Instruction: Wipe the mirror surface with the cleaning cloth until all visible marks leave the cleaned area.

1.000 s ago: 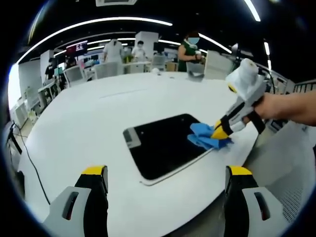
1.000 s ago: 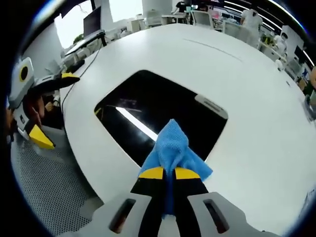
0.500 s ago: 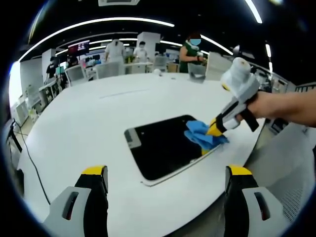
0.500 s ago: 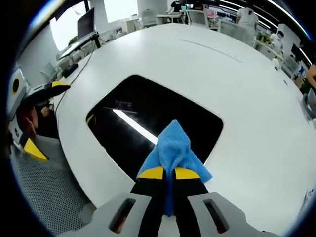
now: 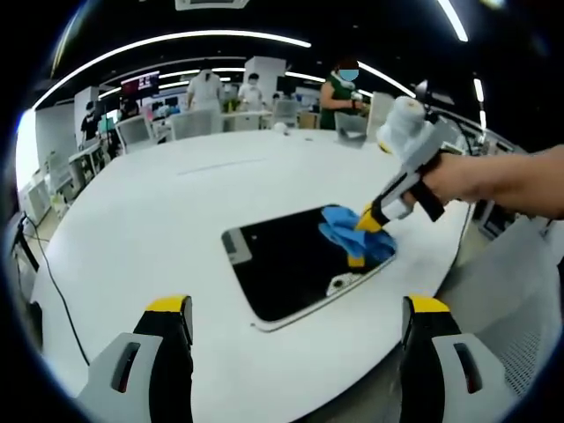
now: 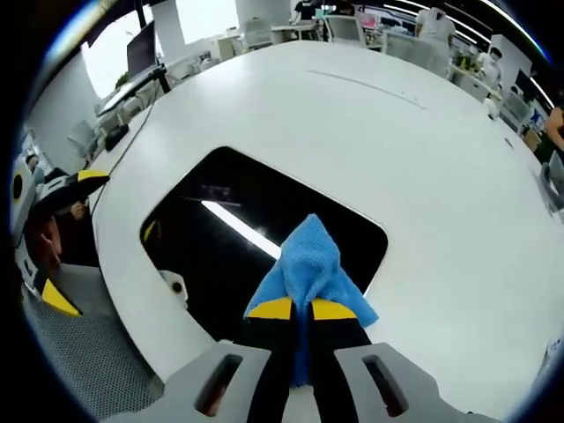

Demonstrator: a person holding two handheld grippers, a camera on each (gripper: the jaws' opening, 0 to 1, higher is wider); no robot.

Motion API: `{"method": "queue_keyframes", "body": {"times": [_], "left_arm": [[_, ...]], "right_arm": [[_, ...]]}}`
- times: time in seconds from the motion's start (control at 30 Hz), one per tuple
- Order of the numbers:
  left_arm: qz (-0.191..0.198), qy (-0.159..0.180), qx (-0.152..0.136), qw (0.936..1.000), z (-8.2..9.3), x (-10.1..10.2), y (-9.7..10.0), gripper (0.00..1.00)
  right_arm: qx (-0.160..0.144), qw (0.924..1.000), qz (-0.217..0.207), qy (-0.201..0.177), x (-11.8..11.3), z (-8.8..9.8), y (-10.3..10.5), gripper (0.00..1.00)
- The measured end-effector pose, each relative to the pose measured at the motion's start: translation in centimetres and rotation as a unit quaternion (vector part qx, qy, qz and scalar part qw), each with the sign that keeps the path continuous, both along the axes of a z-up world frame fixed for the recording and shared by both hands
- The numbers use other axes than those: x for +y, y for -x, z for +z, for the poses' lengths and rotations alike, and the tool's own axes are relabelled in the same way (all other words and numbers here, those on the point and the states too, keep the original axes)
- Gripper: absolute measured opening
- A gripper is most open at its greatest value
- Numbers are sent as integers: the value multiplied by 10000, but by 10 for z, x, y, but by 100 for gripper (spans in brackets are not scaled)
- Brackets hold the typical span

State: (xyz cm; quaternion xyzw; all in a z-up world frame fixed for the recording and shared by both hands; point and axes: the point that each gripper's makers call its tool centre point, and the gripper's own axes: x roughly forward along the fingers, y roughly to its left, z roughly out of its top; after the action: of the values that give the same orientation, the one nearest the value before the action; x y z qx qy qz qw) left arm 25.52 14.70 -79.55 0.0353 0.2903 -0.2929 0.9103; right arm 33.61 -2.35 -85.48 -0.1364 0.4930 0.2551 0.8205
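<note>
A dark rectangular mirror (image 5: pixel 291 260) (image 6: pixel 229 225) lies flat on the white table (image 5: pixel 159 220). In the right gripper view my right gripper (image 6: pixel 296 310) is shut on a blue cleaning cloth (image 6: pixel 308 264), which rests on the mirror's near part. From the left gripper view the right gripper (image 5: pixel 366 231) comes in from the right, held by a hand, pressing the cloth (image 5: pixel 348 233) onto the mirror's far right corner. My left gripper (image 5: pixel 295 308) hangs open above the table's near edge, short of the mirror. The left gripper (image 6: pixel 48 229) also appears at the left edge of the right gripper view.
The round white table (image 6: pixel 423 176) stretches wide around the mirror. Several people (image 5: pixel 339 88) stand at desks and chairs beyond the far side. A grey mesh surface (image 6: pixel 79 352) lies below the table's edge.
The right gripper has slid the cloth further onto the mirror, inward from its right edge. My left gripper has stayed in place and open.
</note>
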Motion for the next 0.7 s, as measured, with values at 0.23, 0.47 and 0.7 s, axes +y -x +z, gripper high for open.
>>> {"method": "queue_keyframes", "body": {"times": [0.23,0.47,0.7], "left_arm": [[9,1,-10,10000,0,1,0,99],[2,-1,-9,10000,0,0,0,99],[13,21,-25,10000,1,0,0,99]], "right_arm": [[43,9999,-71,-104,-2,0,-12,0],[13,10000,-6,-33,-2,0,-24,0],[-34,9999,81,52,-4,0,-40,0]]}}
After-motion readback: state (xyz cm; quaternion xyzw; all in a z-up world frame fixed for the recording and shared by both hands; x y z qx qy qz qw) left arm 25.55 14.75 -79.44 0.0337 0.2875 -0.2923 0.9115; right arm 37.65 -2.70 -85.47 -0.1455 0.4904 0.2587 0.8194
